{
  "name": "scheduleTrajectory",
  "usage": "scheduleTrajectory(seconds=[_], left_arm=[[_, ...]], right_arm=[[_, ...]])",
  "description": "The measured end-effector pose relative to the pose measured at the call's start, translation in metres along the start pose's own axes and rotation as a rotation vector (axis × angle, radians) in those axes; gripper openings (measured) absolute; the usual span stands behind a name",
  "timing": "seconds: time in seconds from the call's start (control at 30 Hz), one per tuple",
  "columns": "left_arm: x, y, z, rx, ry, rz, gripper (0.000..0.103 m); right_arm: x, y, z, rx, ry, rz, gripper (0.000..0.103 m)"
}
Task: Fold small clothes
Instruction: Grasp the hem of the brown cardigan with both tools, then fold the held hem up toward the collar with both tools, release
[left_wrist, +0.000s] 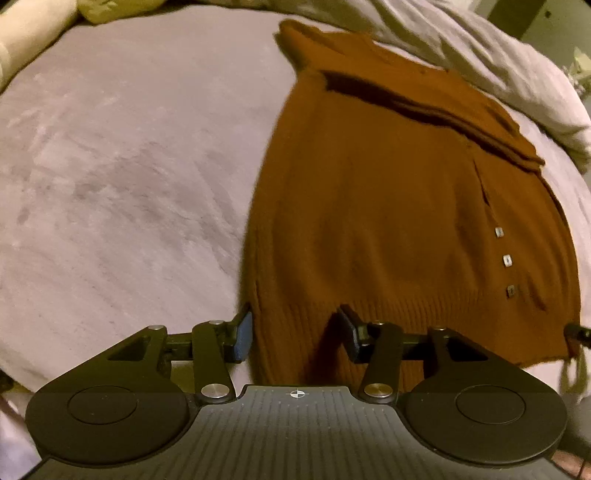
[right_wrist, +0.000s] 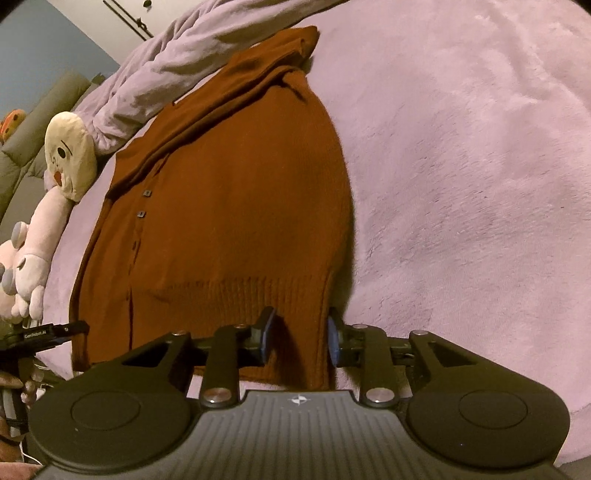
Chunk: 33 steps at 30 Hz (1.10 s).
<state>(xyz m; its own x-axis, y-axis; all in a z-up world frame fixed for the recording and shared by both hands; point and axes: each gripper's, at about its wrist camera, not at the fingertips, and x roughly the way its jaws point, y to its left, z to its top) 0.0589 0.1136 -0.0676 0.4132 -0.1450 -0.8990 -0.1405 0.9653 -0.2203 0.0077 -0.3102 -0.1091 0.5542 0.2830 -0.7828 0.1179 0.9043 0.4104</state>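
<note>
A rust-brown knitted cardigan (left_wrist: 388, 206) with small square buttons lies flat on a pale pink plush blanket (left_wrist: 122, 192), its sleeves folded across the top. My left gripper (left_wrist: 295, 334) is open, its fingers straddling the left corner of the ribbed hem. In the right wrist view the cardigan (right_wrist: 236, 206) lies ahead, and my right gripper (right_wrist: 300, 339) is open with its fingers astride the right corner of the hem. The other gripper's tip shows at the far left of the right wrist view (right_wrist: 44, 334).
A bunched pale duvet (left_wrist: 491, 62) lies beyond the cardigan. Plush toys (right_wrist: 68, 155) lie at the left of the right wrist view. A cream pillow (left_wrist: 26, 37) sits at the far left. The blanket (right_wrist: 480, 184) stretches wide to the right.
</note>
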Motion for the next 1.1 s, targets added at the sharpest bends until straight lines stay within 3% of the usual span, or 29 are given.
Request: scheduleTrajectory(seconds=[0.07, 0.13, 0.17, 0.2, 0.37, 0.47, 0.63, 0.83, 0.93, 0.97, 1.0, 1.1], left_arm=[[0.001, -0.002, 0.003, 0.008, 0.012, -0.014, 0.014], [-0.002, -0.001, 0.006, -0.022, 0.020, -0.066, 0.013], [-0.005, -0.002, 0.009, -0.024, 0.017, -0.091, 0.012], [-0.008, -0.005, 0.011, -0.021, 0.009, -0.110, 0.012], [-0.031, -0.013, 0.044, -0.056, -0.104, -0.238, 0.009], [-0.040, -0.014, 0.078, -0.084, -0.190, -0.268, 0.008], [-0.031, -0.010, 0.129, -0.153, -0.295, -0.258, 0.008], [0.004, -0.001, 0.160, -0.229, -0.326, -0.082, 0.013], [0.010, 0.006, 0.153, -0.209, -0.344, -0.049, 0.034], [0.010, 0.010, 0.150, -0.200, -0.345, -0.039, 0.041], [0.011, 0.012, 0.147, -0.181, -0.346, -0.021, 0.043], [0.012, 0.020, 0.138, -0.111, -0.359, -0.021, 0.058]], right_arm=[[0.002, -0.001, 0.002, 0.013, 0.008, 0.011, 0.027], [0.004, 0.001, 0.004, 0.006, 0.016, 0.018, 0.021], [0.004, 0.002, 0.006, 0.003, 0.022, 0.032, 0.010], [0.004, 0.003, 0.008, 0.004, 0.030, 0.051, 0.007], [-0.006, 0.012, 0.028, 0.017, -0.006, 0.148, 0.006], [-0.012, 0.019, 0.053, 0.043, -0.064, 0.213, 0.006], [-0.011, 0.032, 0.105, 0.056, -0.198, 0.239, 0.005], [0.019, 0.042, 0.154, 0.042, -0.302, 0.093, 0.008], [0.024, 0.040, 0.159, 0.017, -0.343, 0.030, 0.025], [0.023, 0.038, 0.159, 0.004, -0.356, 0.023, 0.037], [0.020, 0.036, 0.156, -0.016, -0.370, 0.008, 0.049], [0.020, 0.034, 0.150, -0.109, -0.359, -0.033, 0.066]])
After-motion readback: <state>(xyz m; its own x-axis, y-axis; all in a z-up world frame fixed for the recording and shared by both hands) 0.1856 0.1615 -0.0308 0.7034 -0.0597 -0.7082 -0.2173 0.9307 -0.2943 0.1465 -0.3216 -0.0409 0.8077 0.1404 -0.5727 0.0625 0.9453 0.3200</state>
